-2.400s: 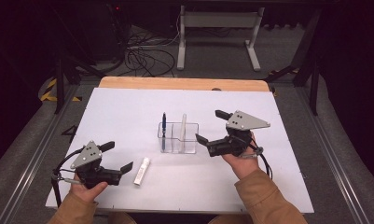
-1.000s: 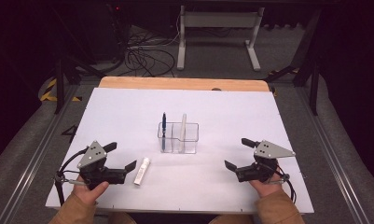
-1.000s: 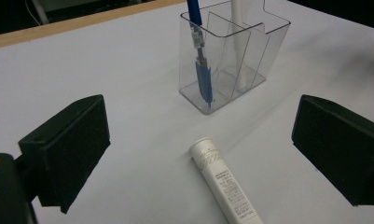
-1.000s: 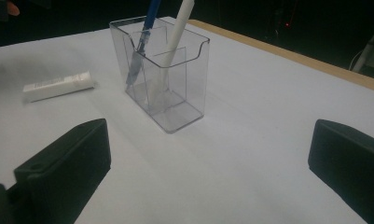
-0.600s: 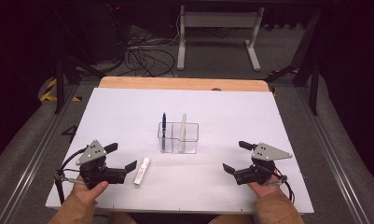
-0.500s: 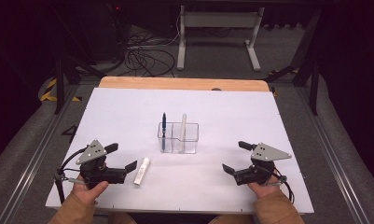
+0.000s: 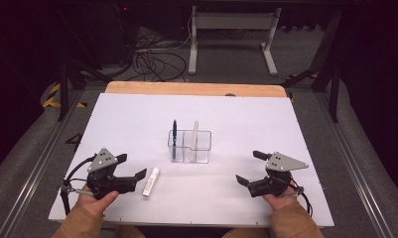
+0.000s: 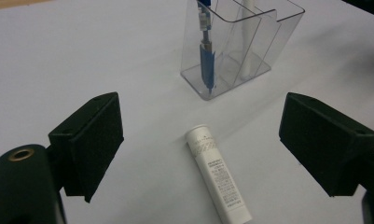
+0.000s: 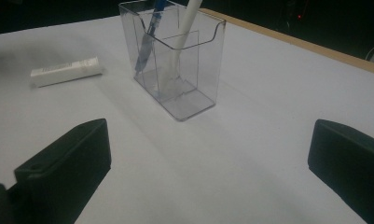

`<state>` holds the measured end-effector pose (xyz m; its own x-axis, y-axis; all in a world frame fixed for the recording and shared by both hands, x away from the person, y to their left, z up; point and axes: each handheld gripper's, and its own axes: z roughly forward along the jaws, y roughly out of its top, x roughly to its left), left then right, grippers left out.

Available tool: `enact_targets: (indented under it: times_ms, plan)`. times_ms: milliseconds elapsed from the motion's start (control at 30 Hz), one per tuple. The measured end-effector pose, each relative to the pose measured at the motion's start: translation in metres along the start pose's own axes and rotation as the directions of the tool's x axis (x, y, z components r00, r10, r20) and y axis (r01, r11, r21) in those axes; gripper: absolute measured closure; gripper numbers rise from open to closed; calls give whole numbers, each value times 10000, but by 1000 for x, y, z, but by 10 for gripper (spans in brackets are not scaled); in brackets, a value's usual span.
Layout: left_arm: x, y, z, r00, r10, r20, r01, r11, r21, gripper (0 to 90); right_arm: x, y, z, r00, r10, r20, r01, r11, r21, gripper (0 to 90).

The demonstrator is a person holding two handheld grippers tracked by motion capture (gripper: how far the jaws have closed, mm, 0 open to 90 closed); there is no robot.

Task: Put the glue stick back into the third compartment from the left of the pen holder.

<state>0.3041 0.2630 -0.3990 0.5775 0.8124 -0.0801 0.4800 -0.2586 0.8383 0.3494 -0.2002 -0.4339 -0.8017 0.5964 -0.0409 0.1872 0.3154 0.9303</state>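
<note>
Nearest the person, the left hand-held gripper (image 7: pixel 132 168) rests on the table (image 7: pixel 137 119) with its jaws spread and nothing between the pads; they have just been closing a little. Right in front of it lies the white tube (image 8: pixel 216 171) on its side, cap end pointing away toward the holder, not touching either jaw. It looks like a small, light, stiff plastic cylinder with a smooth printed skin, so it will likely roll or skid if nudged from one side. The best hold, I judge, is across its middle, pads square to the long axis, pinched gently so it does not squirt out.

The right hand-held gripper (image 7: pixel 248 171) sits at the table's near right, likewise released and empty, well apart from the tube.

Farther out, mid-table, stands the clear holder (image 7: pixel 189 147) with divided compartments. A blue pen (image 8: pixel 206 53) leans upright in one compartment and a white pen (image 9: pixel 184 28) in the one beside it. The thin walls look light and easy to tip, so anything dropped in should go in from above.
</note>
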Motion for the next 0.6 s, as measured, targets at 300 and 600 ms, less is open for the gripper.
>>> enact_targets:
  times_ms: [300,600]
  plan:
    - [-5,7,2,9989,-455,-114,463,9946,931,183,0,0,2,10000,-32,-79,33,9999,124,0]
    - [-4,11,1,9953,-920,-291,949,9881,1208,272,0,0,3,9998,-15,-197,17,9999,101,0]
